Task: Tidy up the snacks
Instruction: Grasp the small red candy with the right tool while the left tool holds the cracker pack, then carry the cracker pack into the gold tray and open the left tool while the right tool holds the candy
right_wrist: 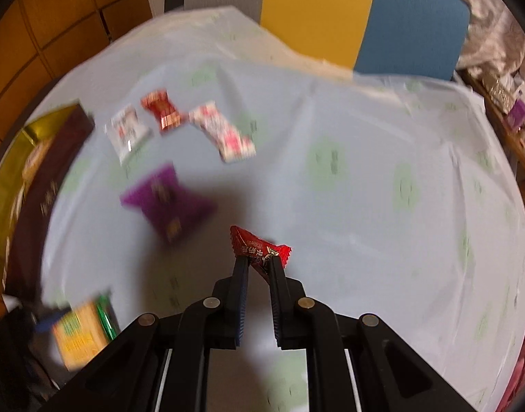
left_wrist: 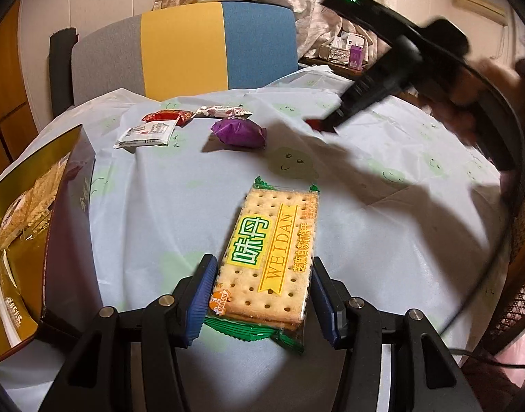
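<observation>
1. My left gripper [left_wrist: 260,295] has its fingers astride the cracker pack [left_wrist: 269,257], which lies on the worktop [left_wrist: 382,240]; whether they pinch it I cannot tell.
2. My right gripper [right_wrist: 257,262] has its fingers closed on a crinkled red candy [right_wrist: 259,245], lifted just beyond the purple snack [right_wrist: 166,202].
3. Next, I judge, the candy goes to the gold box [left_wrist: 25,223].

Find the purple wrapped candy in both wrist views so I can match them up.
Left wrist view: the purple candy lies upper center on the tablecloth, beyond the cracker pack.
Right wrist view: the purple candy sits left of center, blurred.
Shared landmark: the dark red candy just beyond it.
</observation>
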Action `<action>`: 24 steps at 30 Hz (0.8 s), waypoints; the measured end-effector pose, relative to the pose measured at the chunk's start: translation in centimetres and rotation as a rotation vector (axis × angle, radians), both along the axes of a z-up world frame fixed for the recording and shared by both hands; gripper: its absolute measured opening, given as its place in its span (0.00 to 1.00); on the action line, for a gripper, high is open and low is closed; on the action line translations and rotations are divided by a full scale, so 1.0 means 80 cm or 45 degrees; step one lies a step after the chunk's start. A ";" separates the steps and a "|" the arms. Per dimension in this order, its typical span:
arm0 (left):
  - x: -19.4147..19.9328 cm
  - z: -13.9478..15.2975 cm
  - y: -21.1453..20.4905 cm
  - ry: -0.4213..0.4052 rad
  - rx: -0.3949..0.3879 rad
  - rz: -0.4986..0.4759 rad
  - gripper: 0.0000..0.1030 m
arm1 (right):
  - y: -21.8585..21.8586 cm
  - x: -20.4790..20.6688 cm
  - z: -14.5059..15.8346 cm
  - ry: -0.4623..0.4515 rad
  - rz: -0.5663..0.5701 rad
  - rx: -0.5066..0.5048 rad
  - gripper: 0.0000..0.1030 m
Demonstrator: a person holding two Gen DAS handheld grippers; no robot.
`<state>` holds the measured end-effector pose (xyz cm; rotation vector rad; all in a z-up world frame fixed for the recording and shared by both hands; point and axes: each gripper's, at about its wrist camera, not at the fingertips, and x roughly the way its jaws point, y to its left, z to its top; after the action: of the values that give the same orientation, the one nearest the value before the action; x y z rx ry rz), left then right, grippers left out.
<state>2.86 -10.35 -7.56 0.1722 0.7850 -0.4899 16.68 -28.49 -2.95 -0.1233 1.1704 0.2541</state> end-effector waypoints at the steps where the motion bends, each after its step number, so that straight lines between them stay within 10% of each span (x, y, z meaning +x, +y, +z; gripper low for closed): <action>1: 0.000 0.000 -0.001 -0.001 0.003 0.001 0.52 | -0.003 -0.006 -0.006 0.015 0.003 0.001 0.12; 24: -0.003 0.003 -0.010 0.009 0.070 0.032 0.53 | -0.013 -0.024 -0.044 0.053 0.009 0.106 0.28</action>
<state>2.59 -11.13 -7.32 0.2118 0.8068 -0.4454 14.73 -29.53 -6.47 -0.0497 1.1991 0.3124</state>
